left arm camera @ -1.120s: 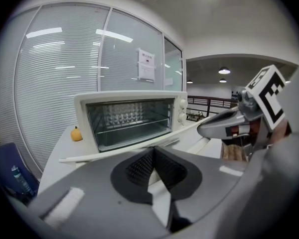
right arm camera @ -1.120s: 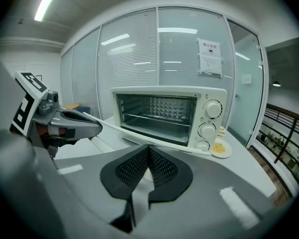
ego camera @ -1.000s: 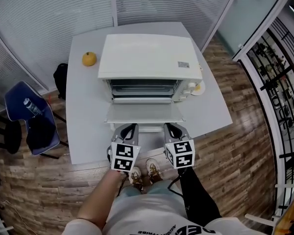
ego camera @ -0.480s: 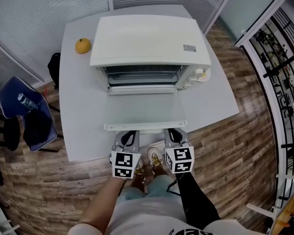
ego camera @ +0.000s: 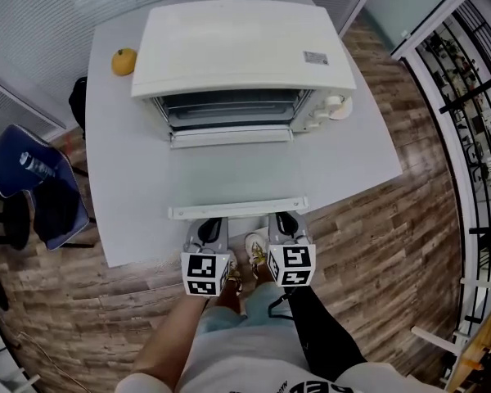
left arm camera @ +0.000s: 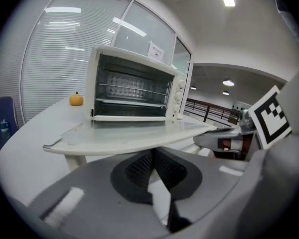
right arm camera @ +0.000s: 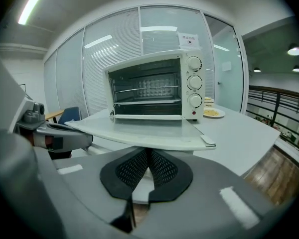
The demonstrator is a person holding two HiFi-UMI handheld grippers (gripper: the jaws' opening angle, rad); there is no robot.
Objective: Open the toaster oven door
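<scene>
A white toaster oven [ego camera: 241, 47] stands on a white table [ego camera: 123, 178]. Its glass door [ego camera: 233, 174] hangs open, lying flat and level toward me, with the handle bar [ego camera: 237, 210] at its front edge. My left gripper [ego camera: 209, 226] and right gripper [ego camera: 285, 222] sit side by side just in front of that handle, slightly below it. In the left gripper view the left gripper [left arm camera: 152, 161] is shut, pads together and empty, under the door [left arm camera: 129, 133]. The right gripper [right arm camera: 148, 158] is likewise shut on nothing below the door [right arm camera: 144, 131].
An orange [ego camera: 123, 60] lies on the table left of the oven. A small plate [ego camera: 341, 107] with food sits at the oven's right. A blue chair [ego camera: 33, 187] stands left of the table. Glass partitions run behind; a railing [ego camera: 466, 97] is at right.
The door has swung further down and now lies flat, reaching farther toward me. Both grippers have come back toward me with its front edge.
</scene>
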